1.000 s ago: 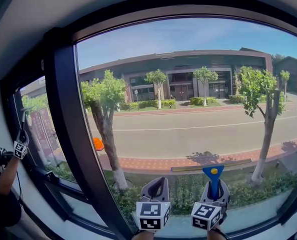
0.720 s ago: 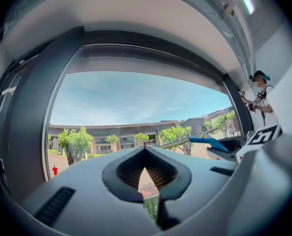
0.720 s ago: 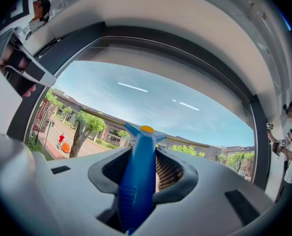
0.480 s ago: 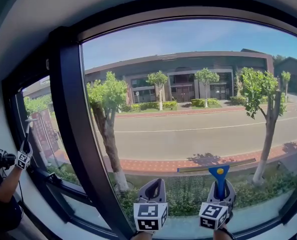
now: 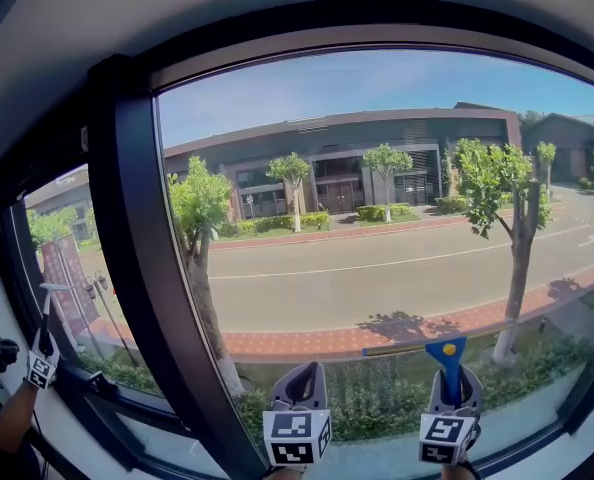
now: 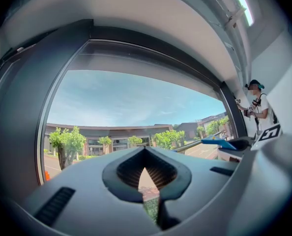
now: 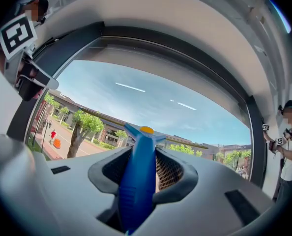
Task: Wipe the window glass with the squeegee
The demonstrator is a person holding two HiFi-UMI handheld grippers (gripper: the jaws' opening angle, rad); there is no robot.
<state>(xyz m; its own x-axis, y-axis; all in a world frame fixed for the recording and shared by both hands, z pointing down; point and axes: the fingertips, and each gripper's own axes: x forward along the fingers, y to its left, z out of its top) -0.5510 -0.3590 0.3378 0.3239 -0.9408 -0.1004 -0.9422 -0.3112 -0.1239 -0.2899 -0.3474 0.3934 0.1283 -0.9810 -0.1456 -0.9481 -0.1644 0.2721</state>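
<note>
Clamping blue squeegee [image 5: 447, 352], right gripper [image 5: 454, 386] faces window glass [image 5: 377, 158].

Smooth glass, matt plastic

The window glass [image 5: 377, 218] is clear, smooth and glossy, set in a dark frame [image 5: 127, 268] with a satin, metal-like sheen. The squeegee [image 7: 138, 183] looks like moulded blue plastic, smooth, with a ribbed patch low on its handle. The left gripper [image 6: 145, 161] and right gripper [image 7: 142, 163] have matt grey plastic shells and dark, finely ribbed pads [image 7: 169, 173].
</note>
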